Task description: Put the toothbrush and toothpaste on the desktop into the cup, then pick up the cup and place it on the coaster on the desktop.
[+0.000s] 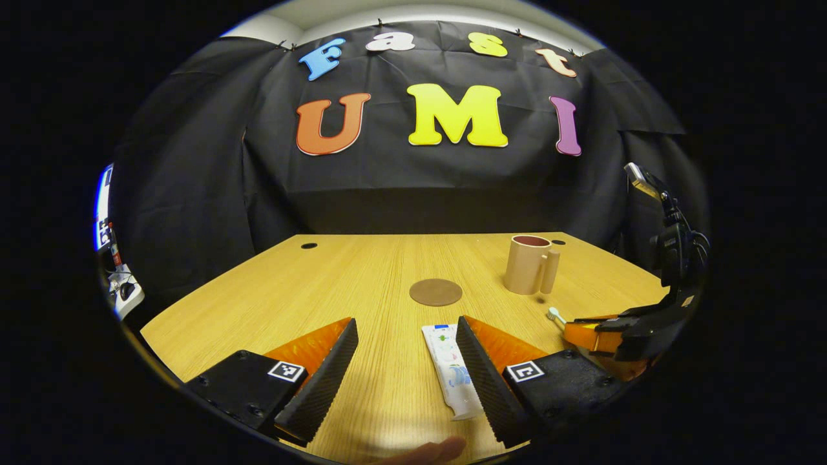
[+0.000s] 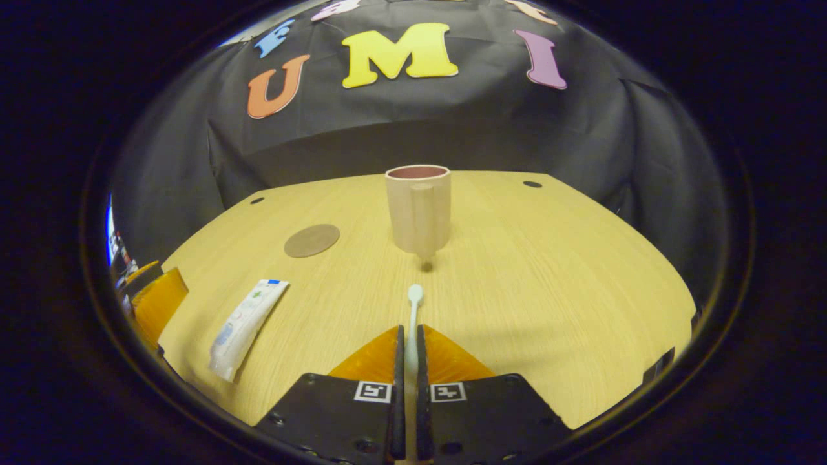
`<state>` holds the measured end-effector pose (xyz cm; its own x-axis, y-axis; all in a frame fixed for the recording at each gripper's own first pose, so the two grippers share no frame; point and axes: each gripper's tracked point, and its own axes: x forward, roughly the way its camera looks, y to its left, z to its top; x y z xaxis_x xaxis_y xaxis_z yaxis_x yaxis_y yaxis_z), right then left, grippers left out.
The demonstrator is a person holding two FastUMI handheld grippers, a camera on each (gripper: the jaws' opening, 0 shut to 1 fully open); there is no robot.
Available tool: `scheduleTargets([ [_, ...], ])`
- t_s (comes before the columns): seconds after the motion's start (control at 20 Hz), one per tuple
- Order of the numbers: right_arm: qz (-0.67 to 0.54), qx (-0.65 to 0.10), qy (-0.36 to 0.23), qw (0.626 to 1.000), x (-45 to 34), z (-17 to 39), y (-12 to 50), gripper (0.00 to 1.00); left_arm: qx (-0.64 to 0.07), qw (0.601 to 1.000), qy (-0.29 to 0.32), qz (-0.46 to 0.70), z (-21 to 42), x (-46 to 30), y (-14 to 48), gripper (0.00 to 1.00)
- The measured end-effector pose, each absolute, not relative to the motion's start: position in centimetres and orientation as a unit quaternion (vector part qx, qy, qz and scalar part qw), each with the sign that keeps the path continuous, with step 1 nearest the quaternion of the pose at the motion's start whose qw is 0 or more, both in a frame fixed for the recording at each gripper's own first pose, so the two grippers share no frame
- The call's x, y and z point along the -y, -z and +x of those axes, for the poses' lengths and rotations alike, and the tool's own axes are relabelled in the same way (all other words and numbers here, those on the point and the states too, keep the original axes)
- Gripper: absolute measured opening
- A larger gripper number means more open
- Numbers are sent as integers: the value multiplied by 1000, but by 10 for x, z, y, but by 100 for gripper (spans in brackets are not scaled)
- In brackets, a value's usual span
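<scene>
A white toothpaste tube (image 1: 450, 371) lies flat on the wooden desktop between the wide-apart fingers of my left gripper (image 1: 407, 336), close to its right finger; it also lies at the left (image 2: 245, 325) in the right gripper view. My right gripper (image 2: 407, 336) is shut on the handle of a white toothbrush (image 2: 413, 303), whose head points toward the beige cup (image 2: 418, 208). The cup (image 1: 530, 263) stands upright with its handle toward the right gripper. A round brown coaster (image 1: 435, 292) lies left of the cup, also the coaster (image 2: 312, 240). The right gripper (image 1: 585, 329) holds the brush head (image 1: 554, 315) low over the desk.
The desktop (image 2: 549, 271) has small dark holes near its far corners (image 1: 309, 245), (image 2: 532, 184). Black cloth walls the booth behind and at the sides. A fingertip (image 1: 433, 449) shows at the bottom of the left gripper view.
</scene>
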<state>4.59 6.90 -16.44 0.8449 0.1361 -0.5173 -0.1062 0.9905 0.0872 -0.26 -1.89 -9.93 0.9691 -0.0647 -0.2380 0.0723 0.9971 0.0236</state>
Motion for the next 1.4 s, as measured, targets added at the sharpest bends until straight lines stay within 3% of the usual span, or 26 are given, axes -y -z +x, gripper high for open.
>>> scheduleTargets([
  [0.75, 24, -289, -68, 955, -70, 44, 174, 13, -174, 984, 48, 1, -4, 36, 127, 98],
  [0.8, 27, -293, -71, 953, -68, 43, 171, 7, -177, 983, 49, 1, -5, 37, 129, 98],
  [0.85, 32, -294, -71, 953, -67, 44, 169, 11, -181, 982, 50, 0, -5, 39, 131, 98],
  [0.95, 36, -297, -77, 951, -68, 43, 171, 1, -186, 981, 52, 1, -4, 40, 135, 98],
  [1.0, 36, -298, -80, 950, -67, 42, 171, 5, -189, 981, 51, 1, -4, 41, 136, 98],
  [1.05, 43, -297, -87, 950, -69, 41, 169, 1, -190, 980, 52, 1, -3, 41, 137, 98],
  [1.4, 76, -279, -116, 950, -70, 31, 152, 1, -215, 975, 50, -9, 1, 46, 145, 97],
])
